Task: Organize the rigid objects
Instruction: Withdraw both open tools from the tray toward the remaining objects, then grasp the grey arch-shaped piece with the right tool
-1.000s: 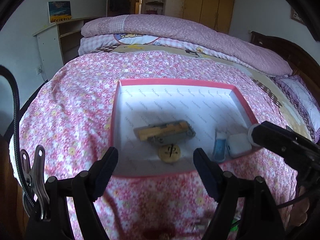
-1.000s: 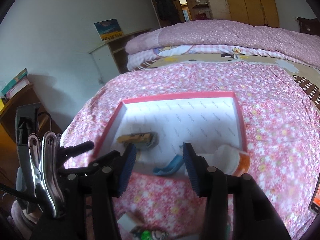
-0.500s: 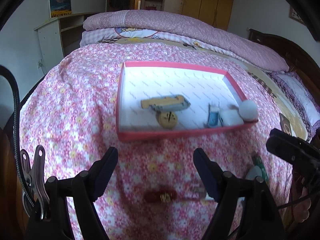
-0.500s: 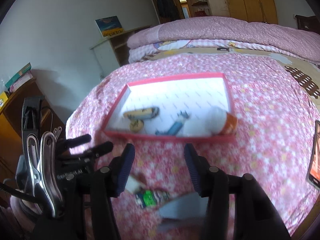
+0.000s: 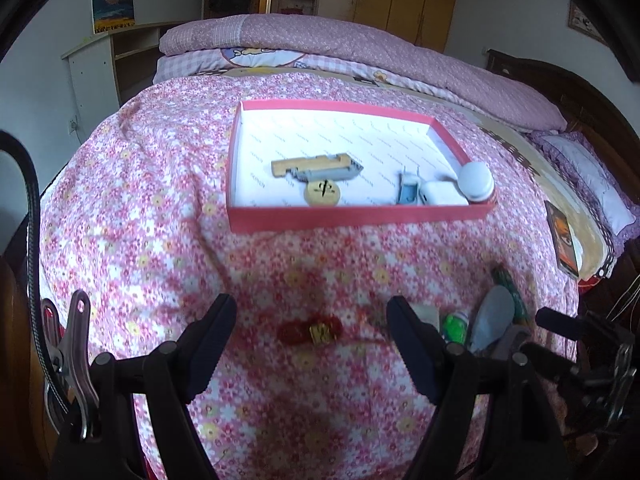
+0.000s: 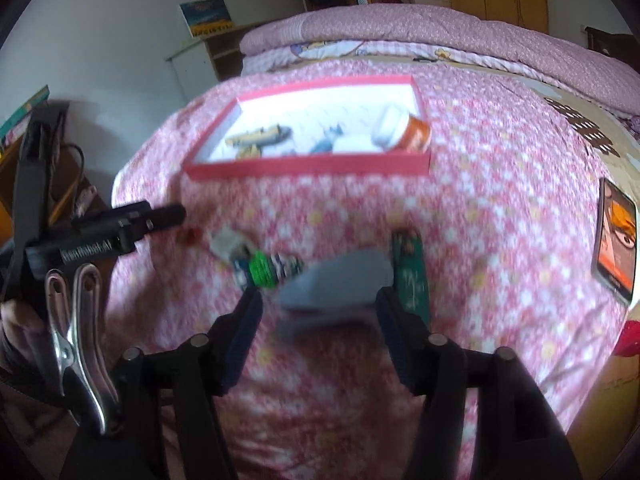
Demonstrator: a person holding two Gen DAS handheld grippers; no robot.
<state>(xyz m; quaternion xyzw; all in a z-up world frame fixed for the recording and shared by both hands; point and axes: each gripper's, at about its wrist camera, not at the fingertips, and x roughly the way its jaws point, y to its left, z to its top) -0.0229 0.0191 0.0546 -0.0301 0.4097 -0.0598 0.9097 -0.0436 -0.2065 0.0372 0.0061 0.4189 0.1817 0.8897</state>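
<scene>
**Left-wrist view: red bracelet lined up for pickup**

Left gripper (image 5: 310, 330) hovers with fingers wide apart, empty, the red bracelet (image 5: 312, 330) lying on the floral bedspread (image 5: 140, 200) between them. Right gripper (image 6: 318, 306) is spread too, just before a grey object (image 6: 336, 282), blurred. Descend straight, close on the bracelet's gold charm, then carry it into the pink tray (image 5: 360, 214) beyond, clear of its contents.

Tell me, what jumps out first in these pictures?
A shallow pink-rimmed cardboard tray sits mid-bed on the pink floral bedspread, holding a round wooden disc and a white-capped orange bottle in its right corner. Nearer, loose items wait on the cover: a red cord bracelet between the open left gripper and a grey flat piece before the open right gripper.
</scene>
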